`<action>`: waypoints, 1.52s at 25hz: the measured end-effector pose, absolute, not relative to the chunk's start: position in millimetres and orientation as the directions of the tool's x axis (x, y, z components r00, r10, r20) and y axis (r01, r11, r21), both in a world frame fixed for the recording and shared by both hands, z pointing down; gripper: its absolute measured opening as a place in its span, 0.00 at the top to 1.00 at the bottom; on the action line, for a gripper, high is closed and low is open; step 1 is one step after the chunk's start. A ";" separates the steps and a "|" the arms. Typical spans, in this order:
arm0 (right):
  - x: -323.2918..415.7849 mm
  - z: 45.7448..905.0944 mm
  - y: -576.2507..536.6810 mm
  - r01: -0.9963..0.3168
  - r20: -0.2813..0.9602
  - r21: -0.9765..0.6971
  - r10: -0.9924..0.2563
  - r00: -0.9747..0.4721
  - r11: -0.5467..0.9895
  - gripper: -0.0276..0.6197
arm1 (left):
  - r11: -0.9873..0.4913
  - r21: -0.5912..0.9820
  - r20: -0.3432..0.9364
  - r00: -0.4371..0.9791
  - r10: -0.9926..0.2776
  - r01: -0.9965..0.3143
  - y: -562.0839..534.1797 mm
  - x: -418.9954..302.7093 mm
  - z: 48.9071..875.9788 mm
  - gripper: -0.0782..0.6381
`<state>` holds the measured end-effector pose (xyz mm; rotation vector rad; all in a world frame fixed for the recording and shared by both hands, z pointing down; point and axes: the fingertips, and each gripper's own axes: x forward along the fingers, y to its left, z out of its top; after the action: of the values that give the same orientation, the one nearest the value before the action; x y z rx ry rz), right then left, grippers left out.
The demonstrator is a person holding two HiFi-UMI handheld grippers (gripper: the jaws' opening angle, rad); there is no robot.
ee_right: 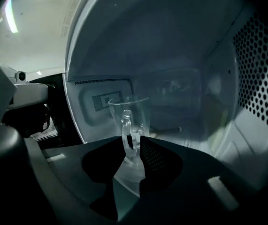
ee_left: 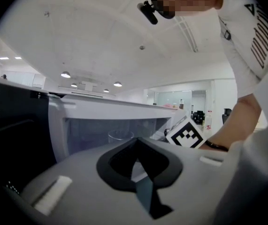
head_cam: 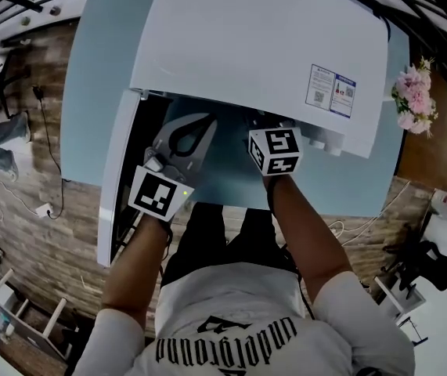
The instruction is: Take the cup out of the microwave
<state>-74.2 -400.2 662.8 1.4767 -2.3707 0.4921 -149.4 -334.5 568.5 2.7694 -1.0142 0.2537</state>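
**Blue table, open microwave: glass cup held by its handle**

Pale blue tabletop [head_cam: 102, 77] spreads below us, with wood flooring round it. On it stands a white microwave [head_cam: 262, 45], its door [head_cam: 116, 186] swung out to our left.

Nearest to us, the left gripper [ee_left: 136, 142] hangs in front of the opening. Its jaws meet at the tips and nothing is between them. It plays no part in the hold.

Further in, the right gripper [ee_right: 132, 142] reaches past the door frame into the cavity. From the head view only its marker cube [head_cam: 275, 151] shows under the oven's top edge. Its own view shows the jaws drawn in to a narrow gap, pinching the handle [ee_right: 126, 125] of a clear glass cup [ee_right: 129, 114].

The cup stands upright on the glass turntable [ee_right: 124, 177], well inside the oven and not yet lifted, as far as we can tell. Behind it are the dim back wall and, to the right, the perforated side panel [ee_right: 260, 78].

We judge the cup to be rigid, smooth and breakable. It looks empty, so it should be fairly light. The handle is the right place to take it, since the rounded wall would slide between flat pads.

Because the hold sits off to one side of the body, the cup may tip or swing as it rises. A firm pinch, a small lift and a level pull straight out of the opening seem wise.
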 end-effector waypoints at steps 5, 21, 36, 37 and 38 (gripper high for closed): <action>-74.3 662.7 -404.6 -0.906 0.418 -0.108 -0.808 -0.416 0.410 0.87 | -0.748 0.118 0.228 0.751 -0.620 -0.654 -334.6 -151.4 573.6 0.82; -70.6 640.8 -388.0 -0.898 0.352 -0.053 -0.834 -0.426 0.436 0.88 | -0.739 0.137 0.230 0.747 -0.624 -0.660 -328.5 -156.9 570.4 0.82; -66.9 618.6 -363.2 -0.890 0.326 -0.046 -0.835 -0.443 0.455 0.88 | -0.739 0.134 0.220 0.747 -0.628 -0.660 -316.5 -154.2 559.6 0.82; -67.2 618.1 -361.4 -0.888 0.326 -0.046 -0.834 -0.445 0.457 0.88 | -0.738 0.134 0.221 0.746 -0.628 -0.661 -315.6 -154.7 559.8 0.82; -67.7 617.5 -359.7 -0.887 0.326 -0.047 -0.832 -0.448 0.459 0.88 | -0.737 0.134 0.222 0.745 -0.629 -0.662 -314.9 -155.1 559.8 0.82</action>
<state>-67.7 -359.7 617.5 1.4802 -2.4545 0.3077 -155.1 -314.9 559.8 2.7408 -1.0261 0.2400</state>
